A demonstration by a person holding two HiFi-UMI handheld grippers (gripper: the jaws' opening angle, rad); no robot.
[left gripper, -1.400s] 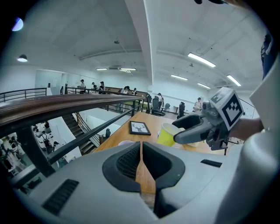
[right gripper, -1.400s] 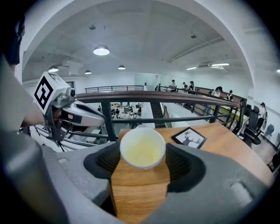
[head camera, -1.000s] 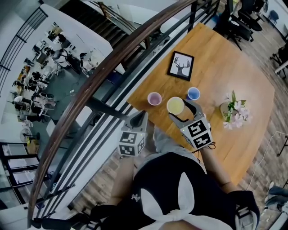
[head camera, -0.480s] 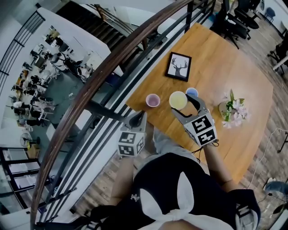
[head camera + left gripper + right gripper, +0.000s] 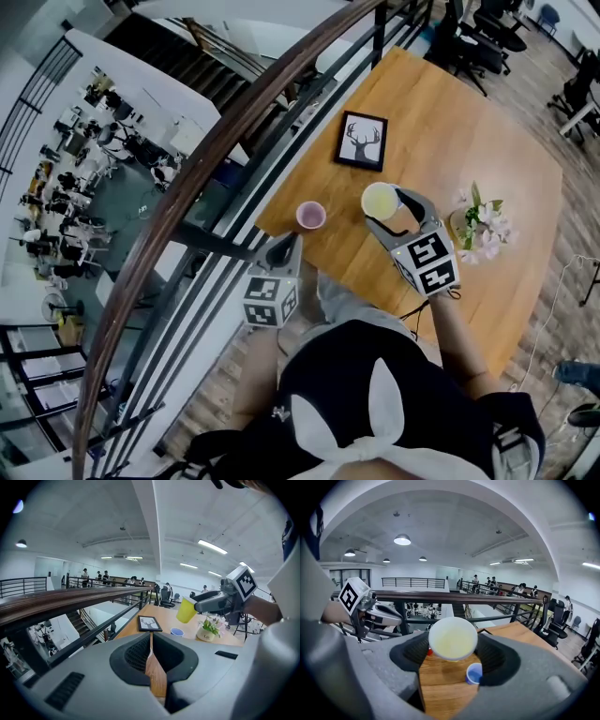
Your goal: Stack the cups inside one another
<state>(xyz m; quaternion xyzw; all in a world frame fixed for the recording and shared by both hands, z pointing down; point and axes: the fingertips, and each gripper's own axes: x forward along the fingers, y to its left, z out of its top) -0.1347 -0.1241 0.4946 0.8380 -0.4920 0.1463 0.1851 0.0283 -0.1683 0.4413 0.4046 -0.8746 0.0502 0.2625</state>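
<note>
Closest to me, my left hand-held gripper point(image 5: 286, 246) hangs at the near edge of the worktop point(image 5: 469, 122) with its jaws drawn together on nothing. Just past it, my right hand-held gripper point(image 5: 398, 211) is clamped wide on the yellow cup point(image 5: 381, 200), which it holds tilted and clear of the wood, above the blue cup point(image 5: 474, 673). The pink cup point(image 5: 310, 215) stands apart to the left near the worktop's edge, the flower pot point(image 5: 478, 225) to the right, and the framed deer picture point(image 5: 363, 141) lies farthest back.
</note>
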